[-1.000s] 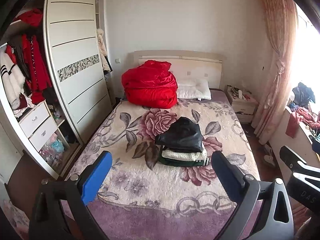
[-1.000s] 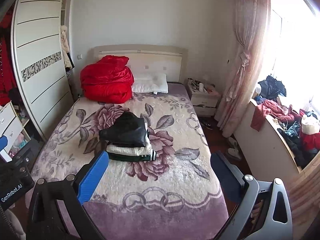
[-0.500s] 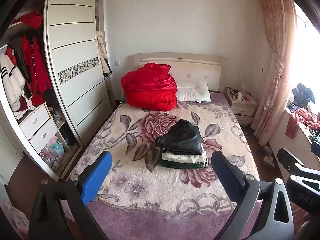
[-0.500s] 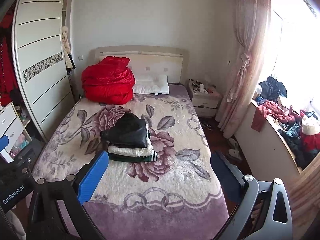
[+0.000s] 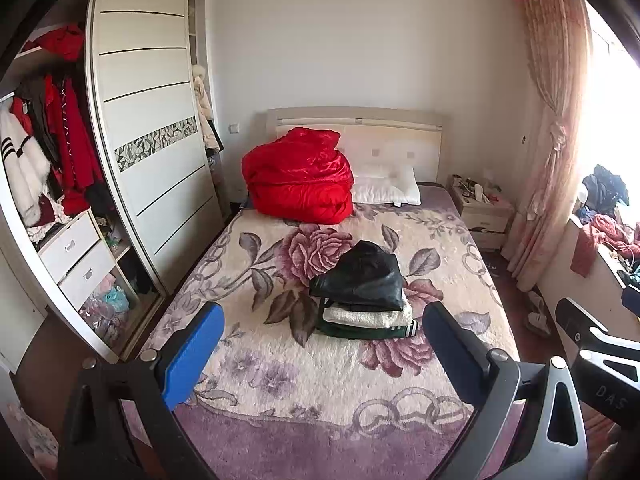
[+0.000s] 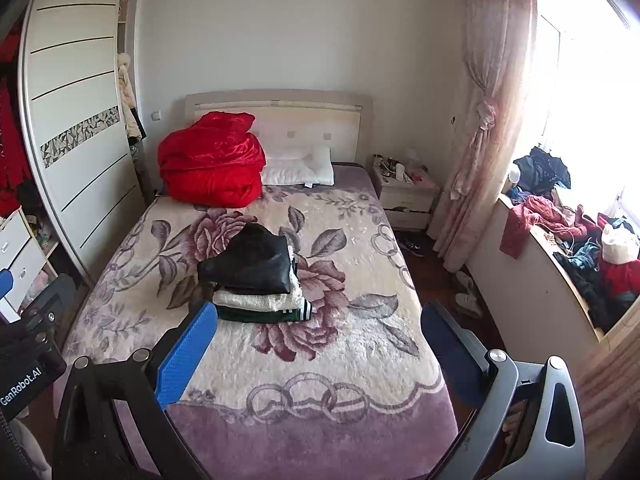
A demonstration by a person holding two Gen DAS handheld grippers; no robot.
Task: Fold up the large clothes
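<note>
A stack of folded clothes [image 5: 364, 300] lies in the middle of the bed [image 5: 280, 364]: a black garment [image 5: 360, 276] on top, a cream one and a dark green striped one below. It also shows in the right wrist view [image 6: 256, 276]. My left gripper [image 5: 320, 344] is open and empty, held above the foot of the bed. My right gripper [image 6: 316, 344] is open and empty too, beside the left one. Both are well short of the stack.
A red quilt [image 5: 298, 176] and a white pillow [image 5: 386, 188] lie at the headboard. An open wardrobe [image 5: 60, 184] with hanging clothes stands left. A nightstand [image 6: 404, 196], a curtain [image 6: 480, 128] and a sill piled with clothes [image 6: 568, 236] are right.
Both views have drawn back and risen slightly from the bed. The stack has not moved. Both grippers stay open.
</note>
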